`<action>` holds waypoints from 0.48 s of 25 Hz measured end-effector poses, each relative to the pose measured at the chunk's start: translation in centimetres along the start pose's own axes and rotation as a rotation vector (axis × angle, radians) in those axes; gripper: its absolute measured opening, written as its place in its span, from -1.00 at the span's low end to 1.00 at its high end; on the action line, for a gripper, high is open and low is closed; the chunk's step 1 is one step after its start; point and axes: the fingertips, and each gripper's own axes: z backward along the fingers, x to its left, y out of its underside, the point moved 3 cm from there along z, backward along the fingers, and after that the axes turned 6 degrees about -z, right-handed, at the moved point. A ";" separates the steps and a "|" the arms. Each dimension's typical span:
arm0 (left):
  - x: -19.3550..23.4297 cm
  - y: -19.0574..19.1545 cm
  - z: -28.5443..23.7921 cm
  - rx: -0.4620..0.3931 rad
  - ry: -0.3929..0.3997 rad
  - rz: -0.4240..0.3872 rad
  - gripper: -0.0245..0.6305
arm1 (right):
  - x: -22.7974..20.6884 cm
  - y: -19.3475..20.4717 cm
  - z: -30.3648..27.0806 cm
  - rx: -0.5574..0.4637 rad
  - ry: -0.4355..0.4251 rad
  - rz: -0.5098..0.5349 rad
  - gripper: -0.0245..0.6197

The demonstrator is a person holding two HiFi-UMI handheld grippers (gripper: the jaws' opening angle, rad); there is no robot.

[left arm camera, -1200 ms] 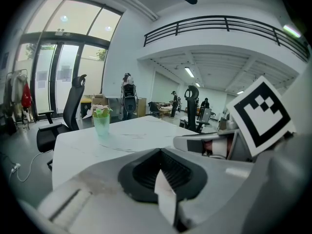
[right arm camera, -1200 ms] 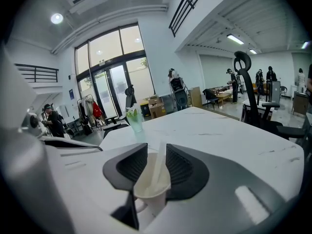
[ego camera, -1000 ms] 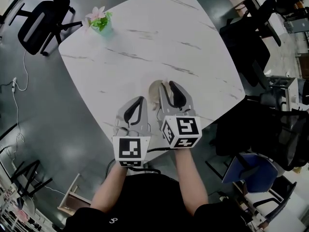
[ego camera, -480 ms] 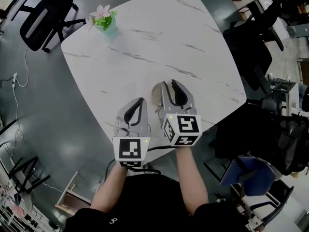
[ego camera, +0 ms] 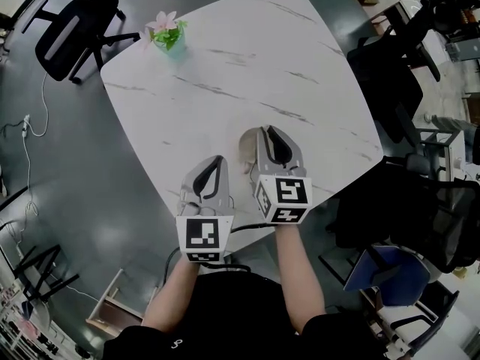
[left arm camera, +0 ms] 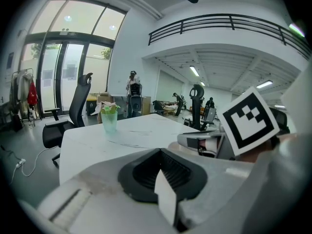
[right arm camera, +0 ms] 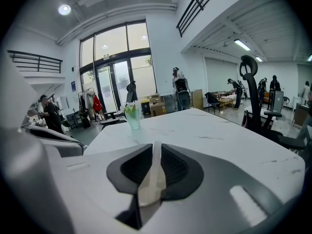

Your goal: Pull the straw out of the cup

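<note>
A tan cup (ego camera: pixel 244 147) stands near the table's front edge, mostly hidden under my right gripper (ego camera: pixel 264 130). A pale straw (right arm camera: pixel 155 174) runs upright between the right gripper's (right arm camera: pixel 156 147) black pads. The jaws have just been closing and now press on the straw. My left gripper (ego camera: pixel 218 160) rests to the left of the cup, its pads together at the tips (left arm camera: pixel 161 152) with nothing seen in them. From the left gripper view, only a sliver of the cup's rim (left arm camera: pixel 181 143) shows past the jaws.
The white marble table (ego camera: pixel 247 58) stretches ahead. A green cup with a pink flower (ego camera: pixel 168 34) stands at its far left corner. Office chairs (ego camera: pixel 71 21) ring the table on the dark floor, and people stand far off near the glass doors.
The right gripper's jaws have drawn together onto the straw. Both hands stay where they were by the cup.
</note>
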 end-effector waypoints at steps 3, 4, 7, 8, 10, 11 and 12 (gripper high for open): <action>0.1 -0.1 0.5 -0.008 -0.006 0.001 -0.92 | 0.1 -0.5 0.5 -0.031 0.001 -0.006 -0.78; 0.2 -0.2 0.7 -0.011 -0.007 0.001 -0.92 | 0.2 -0.7 0.7 -0.043 -0.001 -0.010 -0.78; 0.2 -0.4 1.4 -0.022 -0.010 0.000 -0.92 | 0.8 -1.4 1.6 -0.085 -0.017 -0.021 -0.78; 0.3 -0.5 1.6 -0.026 -0.010 -0.001 -0.92 | 1.1 -1.8 1.9 -0.102 -0.022 -0.024 -0.78; 0.2 -0.7 2.0 -0.036 -0.008 -0.001 -0.92 | 1.5 -2.5 2.6 -0.139 -0.031 -0.029 -0.78; 0.2 -0.8 2.3 -0.042 -0.007 0.000 -0.92 | 1.7 -2.8 3.1 -0.159 -0.035 -0.033 -0.78; 0.2 -0.9 2.6 -0.048 -0.005 0.000 -0.92 | 1.9 -3.2 3.6 -0.179 -0.039 -0.036 -0.78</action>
